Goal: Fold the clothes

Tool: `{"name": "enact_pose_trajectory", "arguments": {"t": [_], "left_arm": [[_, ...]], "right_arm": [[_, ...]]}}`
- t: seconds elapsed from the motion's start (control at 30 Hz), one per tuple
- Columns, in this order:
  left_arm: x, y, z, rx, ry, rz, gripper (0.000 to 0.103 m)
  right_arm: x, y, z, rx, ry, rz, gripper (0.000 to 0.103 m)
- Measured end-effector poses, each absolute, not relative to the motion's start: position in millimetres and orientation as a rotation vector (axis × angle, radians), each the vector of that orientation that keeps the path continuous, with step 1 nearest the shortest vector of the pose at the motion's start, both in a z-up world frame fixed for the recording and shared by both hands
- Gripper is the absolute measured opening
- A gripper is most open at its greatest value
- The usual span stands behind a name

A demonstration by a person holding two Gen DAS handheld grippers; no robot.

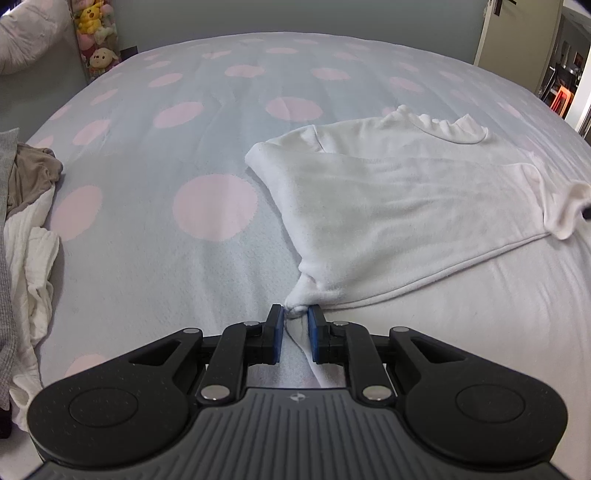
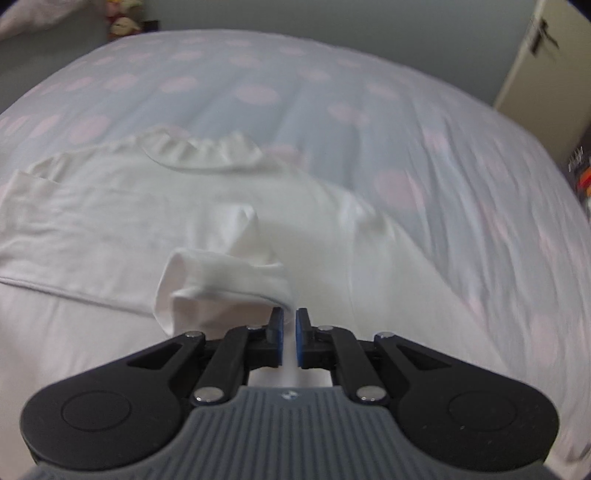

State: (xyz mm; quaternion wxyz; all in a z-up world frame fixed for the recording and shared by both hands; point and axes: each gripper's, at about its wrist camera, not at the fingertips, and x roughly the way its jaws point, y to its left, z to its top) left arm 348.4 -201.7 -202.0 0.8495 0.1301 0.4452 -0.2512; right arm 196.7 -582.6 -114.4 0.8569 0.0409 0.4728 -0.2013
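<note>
Lying on the polka-dot bed point(image 1: 147, 155), the white shirt point(image 1: 406, 206) runs crosswise, collar toward the far edge. The left tongs point(image 1: 296, 314) clench its bunched near corner; the right tongs point(image 2: 290, 314) are clamped on a lifted sleeve point(image 2: 221, 284).

The right wrist view is blurred, so the shirt point(image 2: 155, 206) and the bed point(image 2: 424, 122) show no fine detail. Its sleeve end point(image 2: 221, 280) hides where the cloth enters the right claw point(image 2: 290, 314). In the left wrist view the clothes pile point(image 1: 26, 206) is cut by the left edge, and the toys point(image 1: 96, 33) by the top edge.
</note>
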Motion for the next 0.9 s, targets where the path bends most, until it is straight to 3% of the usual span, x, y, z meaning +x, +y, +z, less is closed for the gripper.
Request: {"name": "enact_pose_trajectory", "arguments": {"t": [0.23, 0.3, 0.33, 0.5, 0.73, 0.8, 0.9], "left_arm": [[344.5, -207.6, -203.7, 0.319, 0.923, -0.520, 0.013], [343.7, -208.2, -203.5, 0.324, 0.921, -0.519, 0.013], [343.7, -208.1, -203.5, 0.324, 0.920, -0.519, 0.013], [343.7, -207.3, -203.4, 0.320, 0.918, -0.523, 0.013], [347.3, -205.8, -201.8, 0.307, 0.932, -0.534, 0.013], [352.0, -200.3, -197.5, 0.271, 0.952, -0.559, 0.014], [360.4, -185.1, -188.4, 0.170, 0.986, -0.595, 0.020]], "right_arm": [[166.7, -581.6, -109.0, 0.075, 0.981, -0.383, 0.013], [163.8, -566.3, -99.5, 0.014, 0.956, -0.334, 0.036], [165.5, -556.9, -95.6, -0.026, 0.942, -0.296, 0.037], [187.4, -513.3, -108.3, -0.145, 0.943, -0.146, 0.036], [208.6, -521.3, -143.9, -0.059, 0.982, -0.170, 0.037], [209.4, -526.8, -144.0, -0.034, 0.977, -0.182, 0.032], [210.6, -529.8, -140.7, -0.045, 0.986, -0.195, 0.015]]}}
